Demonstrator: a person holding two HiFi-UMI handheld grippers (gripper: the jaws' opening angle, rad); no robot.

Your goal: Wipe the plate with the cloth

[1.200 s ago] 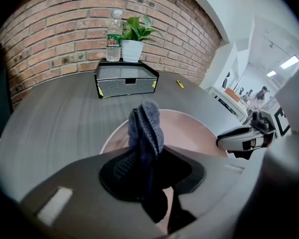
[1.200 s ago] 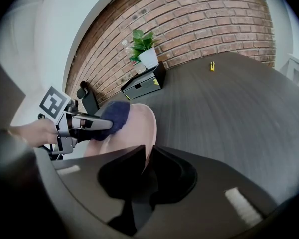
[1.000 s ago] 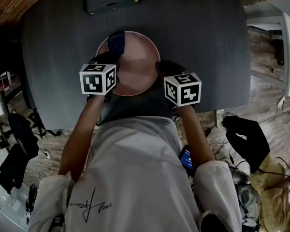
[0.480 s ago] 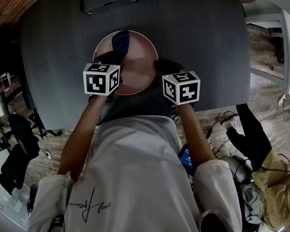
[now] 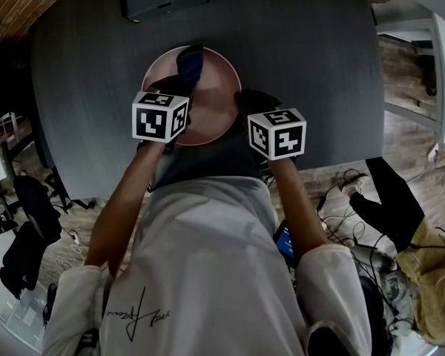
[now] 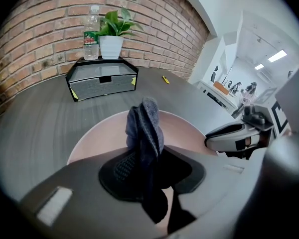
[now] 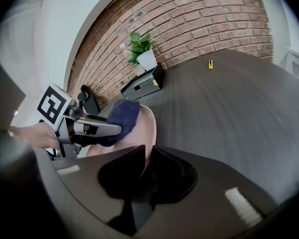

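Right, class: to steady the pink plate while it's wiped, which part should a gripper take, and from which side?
Its thin rim at the near right edge, coming from the right. The plate lies flat on the table, so only the upturned rim offers a lip, and the cloth in the left gripper occupies its left side. The right gripper clamps there.

Smooth, nubbly, matt and rough surfaces side by side
The round pink plate (image 5: 219, 87) looked smooth, with a soft satin sheen like glazed ceramic, while the dark blue cloth (image 6: 145, 126) showed a nubbly, looped weave. The dark grey table top (image 5: 311, 65) was matt, with fine wood-like streaks. The red brick wall (image 6: 35, 34) was rough, the clear plastic bottle (image 6: 91, 26) shiny, and the white plant pot (image 6: 111, 47) smooth
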